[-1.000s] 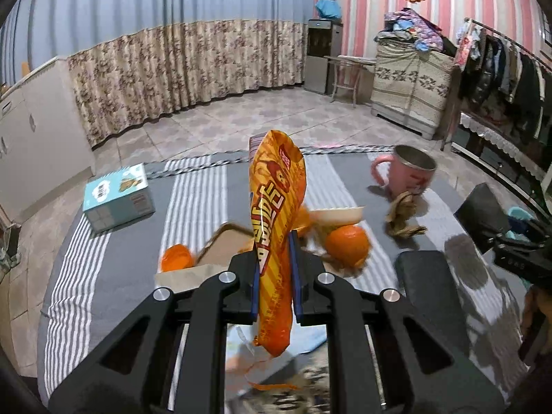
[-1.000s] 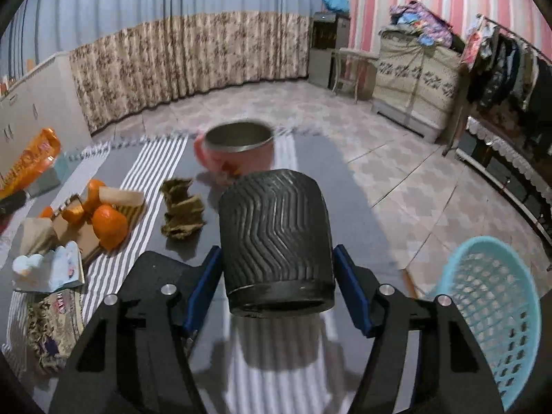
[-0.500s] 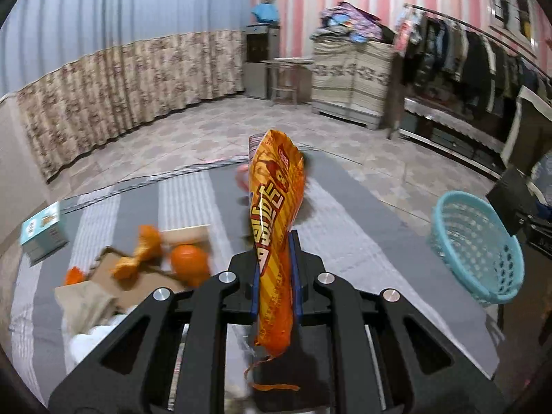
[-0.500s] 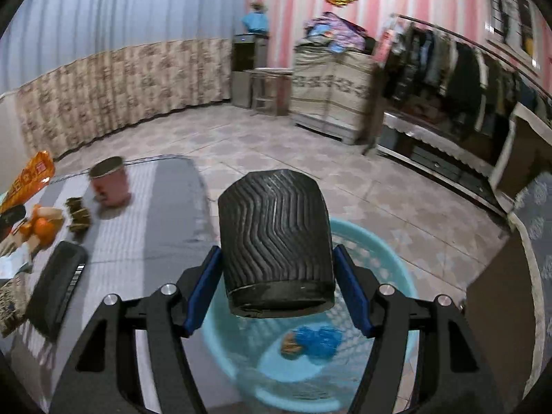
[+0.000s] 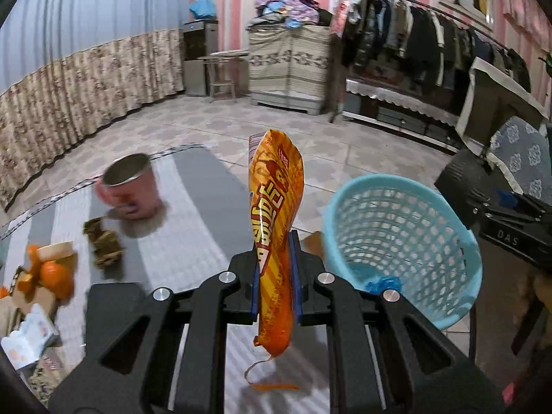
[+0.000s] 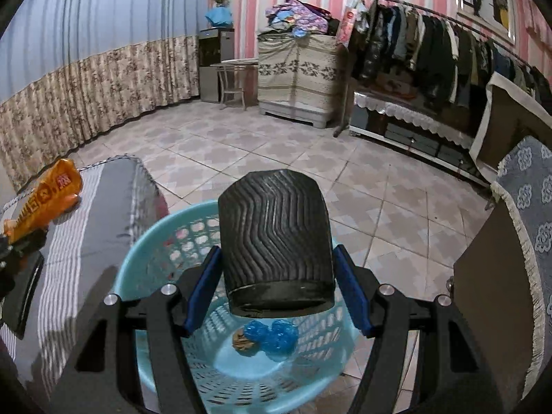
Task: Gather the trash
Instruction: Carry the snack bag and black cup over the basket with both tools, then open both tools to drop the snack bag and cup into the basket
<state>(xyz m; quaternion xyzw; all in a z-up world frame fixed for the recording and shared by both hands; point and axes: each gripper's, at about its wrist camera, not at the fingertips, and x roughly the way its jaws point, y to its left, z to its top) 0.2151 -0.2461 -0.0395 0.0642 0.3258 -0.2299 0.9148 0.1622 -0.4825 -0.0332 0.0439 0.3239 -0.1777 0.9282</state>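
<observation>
Clamped in my left gripper (image 5: pixel 276 276) is one orange snack bag (image 5: pixel 276 227), pinched flat between the blue pads and standing upright; its printing is large white-edged lettering I cannot read, and in the right wrist view the same bag (image 6: pixel 45 203) shows Chinese characters, too blurred to make out. My right gripper (image 6: pixel 276 289) squeezes one black ribbed cup (image 6: pixel 274 241) from both sides and holds it directly over the light blue basket (image 6: pixel 151 241). On the basket's floor lie two things: a crumpled blue wrapper (image 6: pixel 274 336) and a small brown scrap (image 6: pixel 243 341) touching it. From the left wrist view the basket (image 5: pixel 414 241) stands on the floor just beside the table's end, and the right tool's black body carries the letters "DAS".

On the grey-and-white striped tablecloth (image 5: pixel 193 214) I count one pink mug (image 5: pixel 129 186), one brown crumpled piece (image 5: pixel 103 241) near it, a cluster of oranges (image 5: pixel 48 272) on cardboard at the left edge, and a flat black object (image 5: pixel 114 307) close to my left gripper.

Beyond the table, the floor is patterned beige tile. Blue curtains with a floral band hang on the left, pink striped walls on the right, with a covered cabinet (image 6: pixel 296 76) piled with fabric, a rack of dark clothes (image 6: pixel 431 51), and a red-gold ornament up high.
</observation>
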